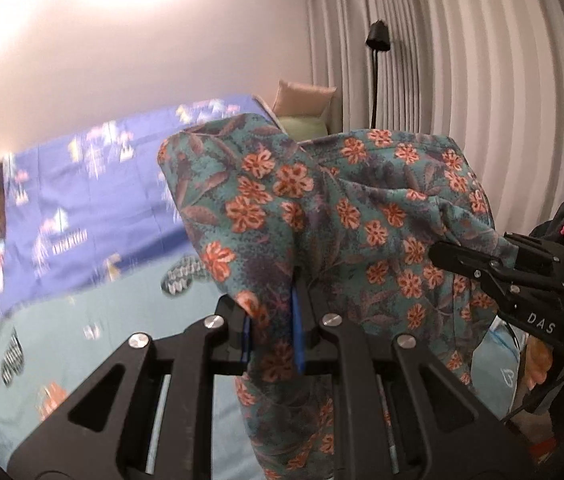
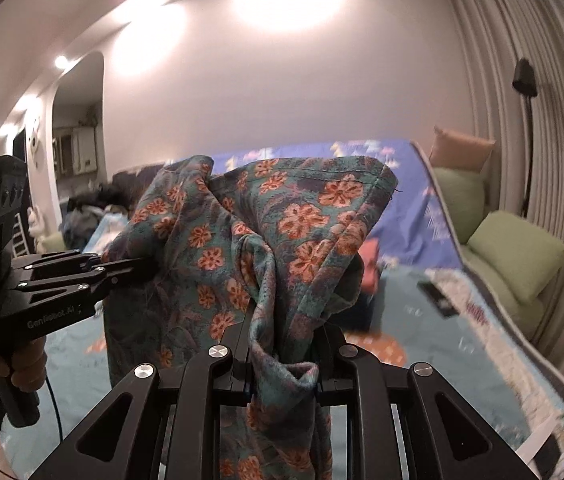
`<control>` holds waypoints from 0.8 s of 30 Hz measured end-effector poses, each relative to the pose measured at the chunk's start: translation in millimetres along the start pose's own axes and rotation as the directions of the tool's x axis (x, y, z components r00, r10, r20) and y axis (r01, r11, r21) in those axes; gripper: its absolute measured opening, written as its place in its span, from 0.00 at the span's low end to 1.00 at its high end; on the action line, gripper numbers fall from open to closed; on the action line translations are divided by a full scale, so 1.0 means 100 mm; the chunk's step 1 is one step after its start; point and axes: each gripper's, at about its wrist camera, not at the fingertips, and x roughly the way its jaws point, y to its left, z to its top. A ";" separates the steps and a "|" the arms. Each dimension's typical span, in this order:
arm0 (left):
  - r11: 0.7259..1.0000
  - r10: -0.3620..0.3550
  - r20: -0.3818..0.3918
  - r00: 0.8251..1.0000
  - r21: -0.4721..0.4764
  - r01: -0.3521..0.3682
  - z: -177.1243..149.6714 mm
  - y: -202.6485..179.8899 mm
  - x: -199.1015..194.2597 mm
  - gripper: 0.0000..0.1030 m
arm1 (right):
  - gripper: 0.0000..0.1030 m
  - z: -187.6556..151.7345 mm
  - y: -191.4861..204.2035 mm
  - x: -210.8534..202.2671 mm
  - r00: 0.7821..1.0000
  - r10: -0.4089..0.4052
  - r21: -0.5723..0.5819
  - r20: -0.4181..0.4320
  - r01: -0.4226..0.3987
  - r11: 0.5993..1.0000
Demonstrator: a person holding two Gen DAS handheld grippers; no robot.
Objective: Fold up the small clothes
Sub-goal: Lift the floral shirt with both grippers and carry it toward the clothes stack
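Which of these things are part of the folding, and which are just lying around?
In the job:
floral garment
left hand-held gripper, clamped on it
right hand-held gripper, clamped on it

Lying about:
green cushions
floor lamp
blue bedsheet

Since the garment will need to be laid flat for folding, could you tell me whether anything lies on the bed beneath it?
Both the left gripper and right gripper clamp the floral garment, held above the bed. A red item lies on the bedspread just behind the cloth, and a dark flat object lies further right.
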 end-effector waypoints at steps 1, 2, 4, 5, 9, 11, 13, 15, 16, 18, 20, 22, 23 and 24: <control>1.000 0.008 0.014 1.000 0.014 -0.009 0.09 -0.03 -0.02 0.17 | 0.19 0.10 -0.03 -0.03 1.000 -0.002 0.004 0.014 0.002 1.000; 0.999 0.018 0.032 0.999 0.029 -0.019 0.19 -0.06 -0.06 0.17 | 0.19 0.19 -0.06 -0.06 1.000 -0.001 0.008 0.027 0.001 1.000; 0.997 0.037 0.076 0.996 0.068 -0.042 0.37 -0.13 -0.13 0.17 | 0.19 0.40 -0.12 -0.13 0.998 0.001 0.019 0.063 -0.002 1.000; 0.994 0.048 0.101 0.994 0.091 -0.057 0.47 -0.17 -0.16 0.17 | 0.19 0.47 -0.14 -0.15 0.997 0.000 0.020 0.076 -0.001 1.000; 0.987 0.066 0.155 0.986 0.135 -0.087 0.82 -0.23 -0.18 0.17 | 0.19 0.77 -0.23 -0.23 0.990 -0.023 0.016 0.138 0.021 1.000; 0.986 0.073 0.158 0.985 0.139 -0.096 0.95 -0.22 -0.12 0.17 | 0.19 0.90 -0.27 -0.22 0.986 -0.043 0.013 0.162 0.042 0.999; 0.983 0.086 0.149 0.985 0.145 -0.108 1.08 -0.22 -0.01 0.17 | 0.19 0.99 -0.30 -0.17 0.984 -0.058 0.017 0.171 0.056 0.998; 0.981 0.097 0.146 0.985 0.154 -0.119 1.18 -0.22 0.09 0.17 | 0.19 1.06 -0.30 -0.13 0.981 -0.079 0.018 0.178 0.077 0.997; 0.979 0.102 0.146 0.984 0.161 -0.125 1.23 -0.22 0.15 0.17 | 0.19 1.10 -0.30 -0.08 0.979 -0.091 0.018 0.180 0.089 0.996; 0.976 0.114 0.144 0.983 0.171 -0.138 1.32 -0.22 0.26 0.17 | 0.19 1.17 -0.32 0.02 0.978 -0.105 0.019 0.179 0.104 0.994; 0.971 0.130 0.138 0.982 0.180 -0.154 1.38 -0.21 0.41 0.17 | 0.19 1.23 -0.35 0.16 0.980 -0.110 0.026 0.168 0.107 0.994; 0.969 0.143 0.124 0.982 0.183 -0.164 1.44 -0.16 0.60 0.17 | 0.19 1.30 -0.42 0.34 0.983 -0.105 0.047 0.149 0.099 0.994; 0.969 0.147 0.119 0.982 0.183 -0.168 1.46 -0.15 0.67 0.17 | 0.19 1.32 -0.46 0.43 0.985 -0.101 0.058 0.140 0.094 0.994; 0.968 0.155 0.111 0.982 0.183 -0.173 1.49 -0.10 0.80 0.17 | 0.19 1.34 -0.50 0.53 0.987 -0.098 0.070 0.131 0.089 0.994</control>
